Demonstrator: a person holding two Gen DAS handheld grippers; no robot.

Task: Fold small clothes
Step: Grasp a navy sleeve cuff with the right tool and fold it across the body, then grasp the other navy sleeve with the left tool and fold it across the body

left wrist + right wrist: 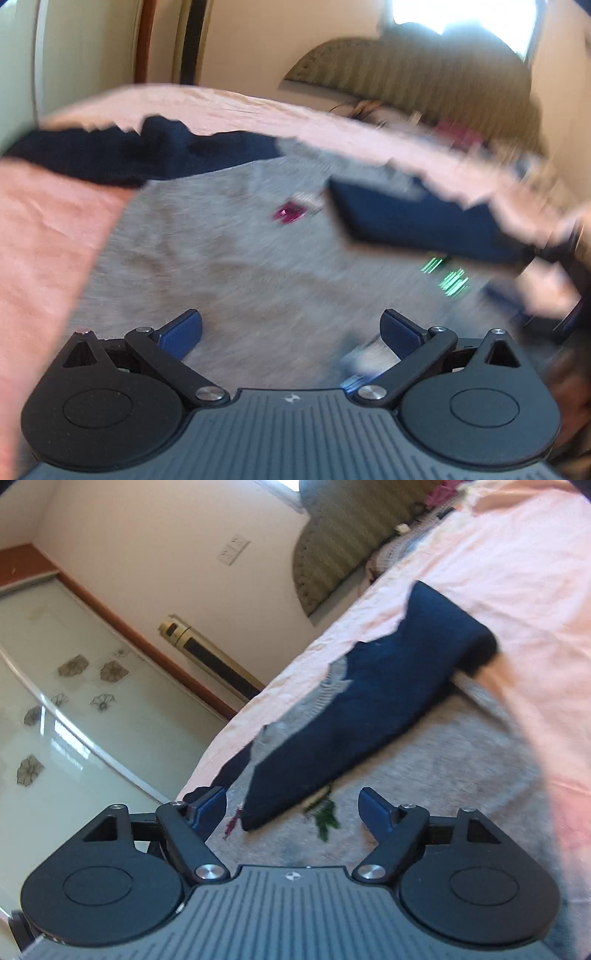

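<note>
A small grey shirt [236, 258] with navy sleeves lies flat on a pink bedsheet [44, 236]. One navy sleeve [417, 221] is folded across the grey body; the other navy sleeve [122, 155] lies spread at the far left. My left gripper [291, 332] is open and empty just above the grey cloth. In the right wrist view the folded navy sleeve [373, 709] crosses the grey shirt [454, 775]. My right gripper [293, 808] is open and empty over the sleeve's near end. The left view is motion-blurred.
A striped olive headboard [406, 74] and small clutter stand at the bed's far end. In the right wrist view a glass sliding door [74, 701], a gold standing unit [210, 657] and the bed's edge [229, 731] lie to the left.
</note>
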